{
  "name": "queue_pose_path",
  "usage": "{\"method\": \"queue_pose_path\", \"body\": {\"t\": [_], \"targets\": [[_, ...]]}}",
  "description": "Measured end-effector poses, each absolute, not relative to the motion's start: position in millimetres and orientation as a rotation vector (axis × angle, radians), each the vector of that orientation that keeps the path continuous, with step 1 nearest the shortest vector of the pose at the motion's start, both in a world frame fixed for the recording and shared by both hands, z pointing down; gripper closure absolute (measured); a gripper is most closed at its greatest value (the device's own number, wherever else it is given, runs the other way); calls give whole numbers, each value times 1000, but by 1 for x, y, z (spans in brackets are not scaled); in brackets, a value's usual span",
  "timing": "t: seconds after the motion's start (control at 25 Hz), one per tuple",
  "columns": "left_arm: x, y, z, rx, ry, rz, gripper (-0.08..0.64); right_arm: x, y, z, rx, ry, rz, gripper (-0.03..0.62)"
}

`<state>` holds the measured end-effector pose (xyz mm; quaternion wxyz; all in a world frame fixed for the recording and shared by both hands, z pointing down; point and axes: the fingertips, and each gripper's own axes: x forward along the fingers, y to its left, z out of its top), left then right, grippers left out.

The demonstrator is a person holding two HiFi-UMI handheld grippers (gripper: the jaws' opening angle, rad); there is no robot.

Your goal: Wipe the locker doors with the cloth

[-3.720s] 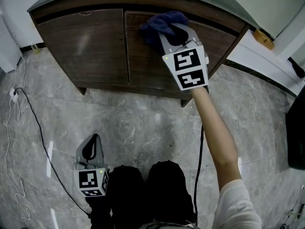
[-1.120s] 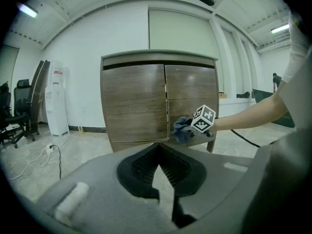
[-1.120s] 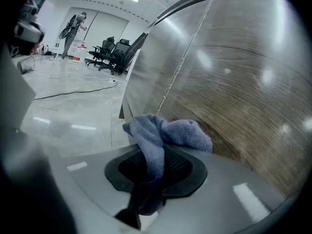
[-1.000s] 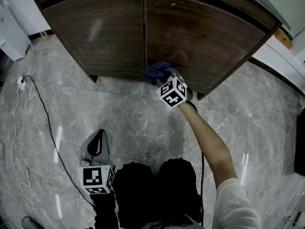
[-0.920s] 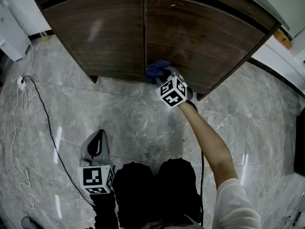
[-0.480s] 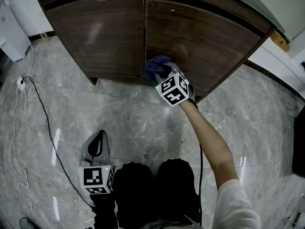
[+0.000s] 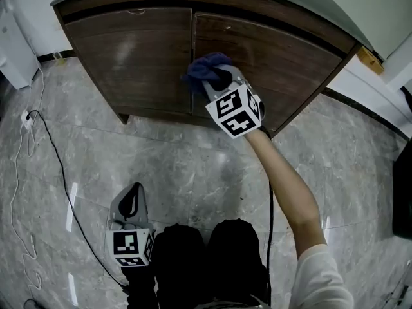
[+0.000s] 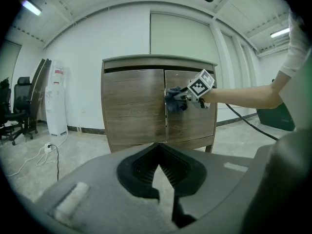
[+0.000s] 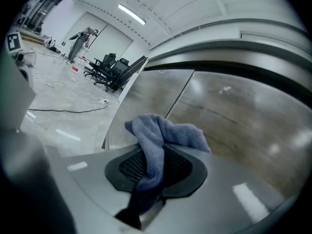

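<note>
The brown wooden locker has a left door [image 7: 129, 56] and a right door [image 7: 283, 60]. My right gripper [image 7: 215, 79] is shut on a blue cloth [image 7: 205, 68] and holds it against the right door, close to the centre seam at about mid-height. In the right gripper view the cloth [image 9: 163, 133] bunches out between the jaws of the right gripper [image 9: 155, 167], next to the door [image 9: 234, 116]. My left gripper [image 7: 131, 201] hangs low over the floor beside the person's legs, shut and empty. From the left gripper [image 8: 158, 172] I see the cloth [image 8: 174, 100] on the locker.
A thin black cable [image 7: 42, 153] runs over the marble floor at the left. A white appliance [image 7: 11, 47] stands left of the locker. Another cable [image 7: 269, 237] hangs under the right arm. A dark object [image 7: 402, 185] sits at the right edge. Office chairs [image 8: 19, 106] stand far left.
The right gripper has carried the cloth up the right door from its bottom edge to about mid-height; 3.7 s ago it was near the top. The left gripper stays put.
</note>
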<state>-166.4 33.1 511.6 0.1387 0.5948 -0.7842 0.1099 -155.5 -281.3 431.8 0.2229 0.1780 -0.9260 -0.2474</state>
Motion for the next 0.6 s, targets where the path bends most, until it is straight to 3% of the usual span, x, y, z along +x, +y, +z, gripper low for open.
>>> {"method": "queue_pose_path", "body": {"t": [0.6], "targets": [[-164,33,511,1733,-2261,307,560,-178,-275,332,552,-2622,-841,500]]}}
